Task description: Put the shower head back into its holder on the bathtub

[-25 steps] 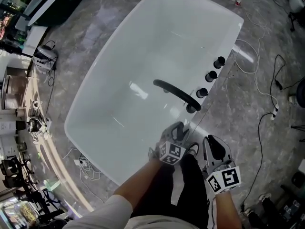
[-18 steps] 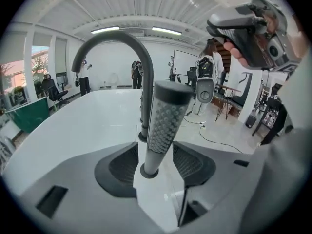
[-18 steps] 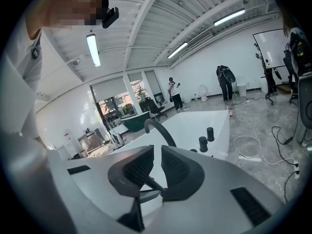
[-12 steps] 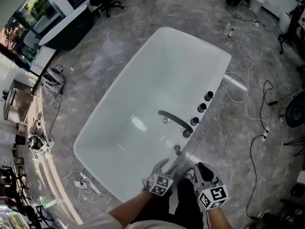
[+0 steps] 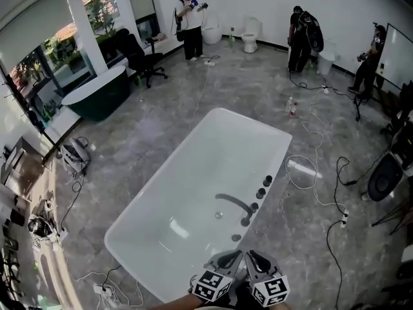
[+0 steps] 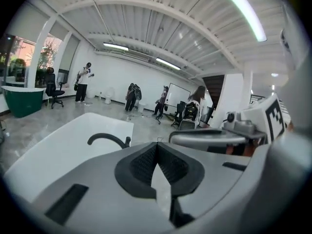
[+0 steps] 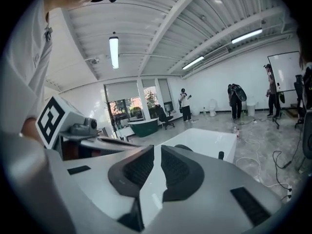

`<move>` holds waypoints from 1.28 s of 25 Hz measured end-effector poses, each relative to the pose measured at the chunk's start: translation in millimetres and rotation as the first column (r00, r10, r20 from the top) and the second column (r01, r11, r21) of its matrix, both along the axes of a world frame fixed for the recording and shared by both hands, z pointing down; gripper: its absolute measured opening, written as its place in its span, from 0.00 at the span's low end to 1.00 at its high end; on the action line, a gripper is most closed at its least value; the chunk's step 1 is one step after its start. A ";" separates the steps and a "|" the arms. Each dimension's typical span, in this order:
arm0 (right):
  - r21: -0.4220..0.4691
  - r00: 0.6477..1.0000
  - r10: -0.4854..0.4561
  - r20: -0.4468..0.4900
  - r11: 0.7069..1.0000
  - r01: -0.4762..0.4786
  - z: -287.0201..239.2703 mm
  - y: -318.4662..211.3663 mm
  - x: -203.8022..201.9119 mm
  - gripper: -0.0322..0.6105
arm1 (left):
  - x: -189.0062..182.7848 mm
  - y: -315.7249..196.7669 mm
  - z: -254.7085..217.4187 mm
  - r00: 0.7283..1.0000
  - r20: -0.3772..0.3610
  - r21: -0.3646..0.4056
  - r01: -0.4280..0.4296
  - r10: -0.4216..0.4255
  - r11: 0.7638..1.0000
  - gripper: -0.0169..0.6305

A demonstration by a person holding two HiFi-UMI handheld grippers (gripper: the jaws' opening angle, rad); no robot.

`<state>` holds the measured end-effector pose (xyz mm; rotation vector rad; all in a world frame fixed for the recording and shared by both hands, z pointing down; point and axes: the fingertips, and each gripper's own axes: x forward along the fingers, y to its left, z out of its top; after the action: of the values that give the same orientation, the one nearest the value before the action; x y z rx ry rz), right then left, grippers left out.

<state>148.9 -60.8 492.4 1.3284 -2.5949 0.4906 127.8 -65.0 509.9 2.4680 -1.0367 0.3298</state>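
While both hover at six o'clock in the head view, left gripper [image 5: 227, 258] jaws just closed together, empty, right gripper [image 5: 258, 261] narrowly parted, empty, shower head [image 5: 236, 237] small and dark on the bathtub [image 5: 193, 186] rim, twelve o'clock of them, untouched.

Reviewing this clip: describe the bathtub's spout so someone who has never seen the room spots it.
In the head view, find the large white bathtub in the middle of the grey floor. Along its right-hand rim sits a row of small dark knobs; the spout starts beside them. It alone is a long dark arch reaching out over the basin.
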 end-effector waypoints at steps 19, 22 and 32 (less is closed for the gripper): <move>0.131 0.996 0.024 -0.088 0.991 -0.012 -62.4 16.1 19.2 0.07 | 16.7 6.7 -92.1 0.998 -0.015 0.151 0.056 -0.054 0.987 0.03; 0.139 0.995 0.021 -0.095 0.990 -0.008 -65.5 16.7 24.5 0.07 | 17.0 6.4 -96.4 0.997 -0.012 0.166 0.075 -0.074 0.983 0.03; 0.146 0.996 0.007 -0.089 0.989 0.006 -67.4 20.7 33.0 0.07 | 27.4 11.3 -100.1 0.995 -0.004 0.180 0.096 -0.097 0.979 0.03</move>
<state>181.9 -40.1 424.9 1.3612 -2.6004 0.2382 155.2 -53.7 409.7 2.5643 -1.2324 0.2199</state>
